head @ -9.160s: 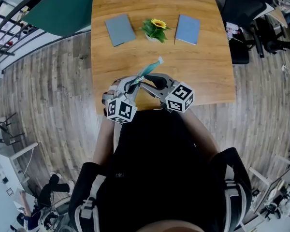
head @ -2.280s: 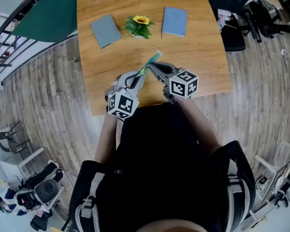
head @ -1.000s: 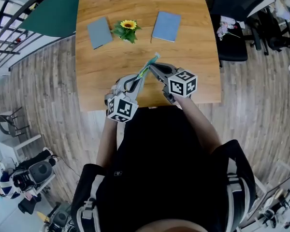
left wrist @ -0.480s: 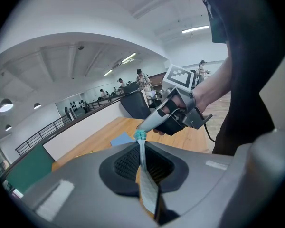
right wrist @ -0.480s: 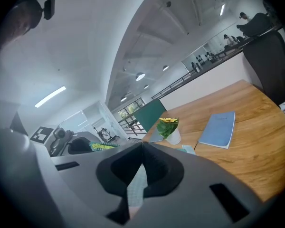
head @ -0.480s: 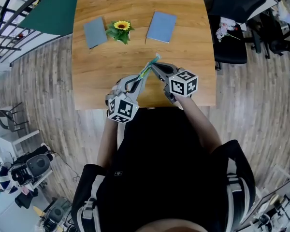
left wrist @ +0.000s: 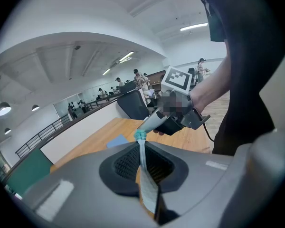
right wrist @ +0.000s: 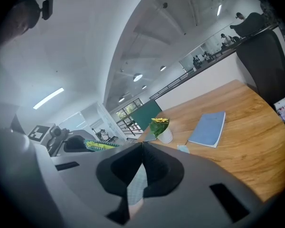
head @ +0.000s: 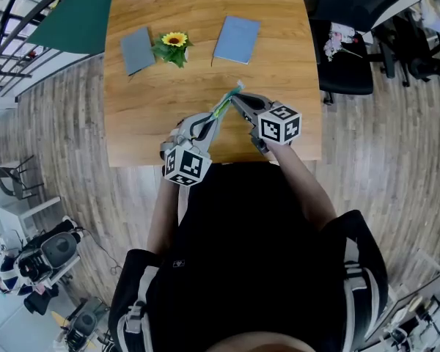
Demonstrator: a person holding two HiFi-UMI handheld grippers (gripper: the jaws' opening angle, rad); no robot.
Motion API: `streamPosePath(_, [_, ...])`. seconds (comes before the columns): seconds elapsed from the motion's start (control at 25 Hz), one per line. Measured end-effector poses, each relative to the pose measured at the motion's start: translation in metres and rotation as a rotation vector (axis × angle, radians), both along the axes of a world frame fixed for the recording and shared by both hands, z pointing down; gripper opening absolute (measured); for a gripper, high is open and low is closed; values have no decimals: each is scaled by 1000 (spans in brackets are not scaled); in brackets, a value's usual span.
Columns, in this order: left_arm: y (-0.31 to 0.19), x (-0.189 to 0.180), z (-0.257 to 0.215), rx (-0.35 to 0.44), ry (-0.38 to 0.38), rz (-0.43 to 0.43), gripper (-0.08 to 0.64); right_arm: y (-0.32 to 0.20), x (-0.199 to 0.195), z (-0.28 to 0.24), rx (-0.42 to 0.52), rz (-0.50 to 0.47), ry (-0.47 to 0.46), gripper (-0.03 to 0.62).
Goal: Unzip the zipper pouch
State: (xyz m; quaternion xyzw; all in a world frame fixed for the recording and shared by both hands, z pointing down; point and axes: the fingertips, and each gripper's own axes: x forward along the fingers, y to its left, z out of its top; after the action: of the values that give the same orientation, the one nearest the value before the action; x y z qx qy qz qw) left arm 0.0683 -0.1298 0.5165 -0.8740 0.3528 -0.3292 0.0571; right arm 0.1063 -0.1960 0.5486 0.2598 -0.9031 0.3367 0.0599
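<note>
I hold the zipper pouch (head: 221, 108), a narrow green strip with a teal end, in the air over the near part of the wooden table (head: 279, 72). My left gripper (head: 211, 119) is shut on its lower end; in the left gripper view the pouch (left wrist: 143, 165) runs edge-on between the pads. My right gripper (head: 233, 100) is shut on the pouch near its teal end. In the right gripper view pale mesh fabric (right wrist: 135, 184) sits pinched in the shut jaws of the right gripper (right wrist: 141, 145). I cannot make out the zipper pull.
Two blue-grey notebooks (head: 138, 50) (head: 236, 39) lie at the table's far side with a potted sunflower (head: 174, 48) between them. A black office chair (head: 345, 20) stands off the table's right edge. Wood floor surrounds the table.
Since the oldest frame my right gripper has moved up along the pouch, away from the left gripper, toward the teal end. Over the last second only the view drifts; both grips hold.
</note>
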Motion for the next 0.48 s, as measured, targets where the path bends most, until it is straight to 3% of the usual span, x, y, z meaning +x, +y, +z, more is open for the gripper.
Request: streamPosePath(0.48, [10, 11, -2, -1, -15, -3, 14, 4, 16, 5, 0, 12, -3, 6])
